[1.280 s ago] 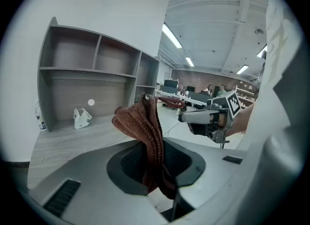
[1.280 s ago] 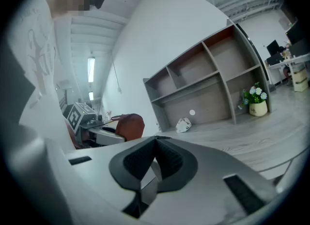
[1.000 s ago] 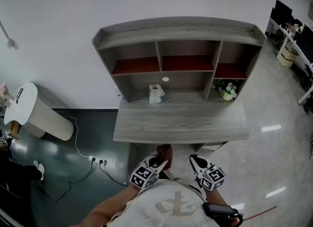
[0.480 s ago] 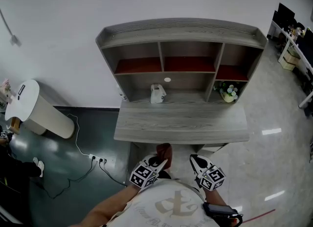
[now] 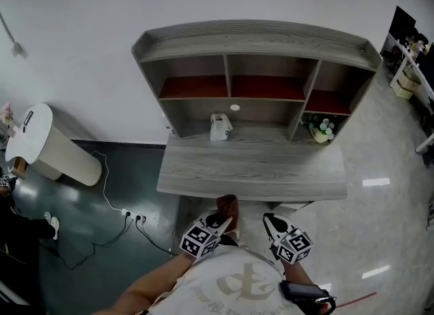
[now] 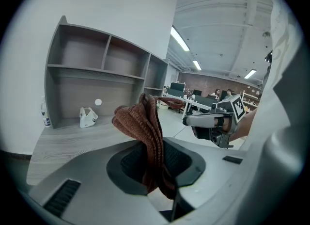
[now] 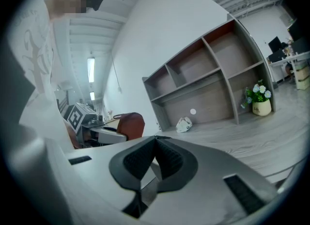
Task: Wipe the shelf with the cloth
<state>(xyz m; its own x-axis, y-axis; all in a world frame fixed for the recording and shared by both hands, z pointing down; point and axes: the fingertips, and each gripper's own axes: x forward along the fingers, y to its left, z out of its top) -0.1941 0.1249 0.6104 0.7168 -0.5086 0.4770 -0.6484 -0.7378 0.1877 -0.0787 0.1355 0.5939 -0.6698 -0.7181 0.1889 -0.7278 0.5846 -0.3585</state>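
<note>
A grey wooden shelf unit (image 5: 258,39) with open compartments stands on a desk (image 5: 251,171) against the white wall. My left gripper (image 5: 224,220) is held low in front of the desk's near edge, shut on a reddish-brown knitted cloth (image 6: 145,132) that sticks up from between its jaws; the cloth (image 5: 228,208) also shows in the head view. My right gripper (image 5: 271,224) hangs beside it, shut, with nothing between its jaws. In the right gripper view the shelf unit (image 7: 213,69) rises ahead to the right, and the left gripper with the cloth (image 7: 128,123) is at the left.
A small white bag (image 5: 218,127) sits on the desk under the middle compartment. A flower pot (image 5: 319,130) stands in the lower right compartment. A white bin (image 5: 51,147) is at the left on the floor, with cables and a power strip (image 5: 132,218) near the desk.
The head view has shifted slightly, so the shelf sits a little higher and nearer. Both grippers stay in the same place in front of the desk.
</note>
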